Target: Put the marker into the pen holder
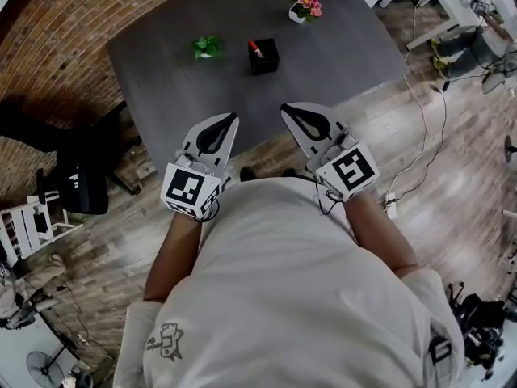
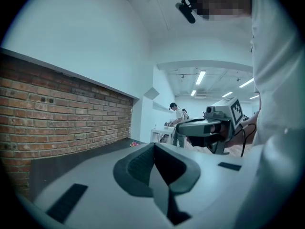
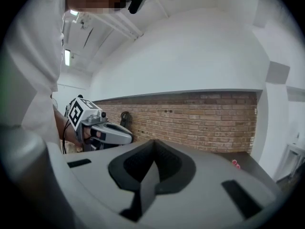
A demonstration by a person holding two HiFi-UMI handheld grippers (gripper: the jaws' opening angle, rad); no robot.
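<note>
Left gripper [image 1: 233, 118]: lt grey shell, black pads. Left cube [image 1: 191, 189]: white w/ black square markers. Right gripper [image 1: 284, 108]: same grey/black. Right cube [image 1: 353, 170]: b&w squares too. Table [image 1: 161, 79] beyond the fingertips: dk grey, plain. Ahead of the fingers, btwn both tips: black pen holder [image 1: 264, 57] w/ red marker [image 1: 256, 49]. Ahead-left of the left fingers: green plant [image 1: 207, 47], white pot. Further ahead of the right fingers: pink flowers [image 1: 306, 6], green leaves, white pot. Wall [image 1: 48, 39], left of the left fingers: red-brown brick, pale mortar lines. Floor [image 1: 452, 184], right of the right fingers: grey-brown wood planks. Shirt [image 1: 283, 297], behind the fingers: off-white, sm grey print.
</note>
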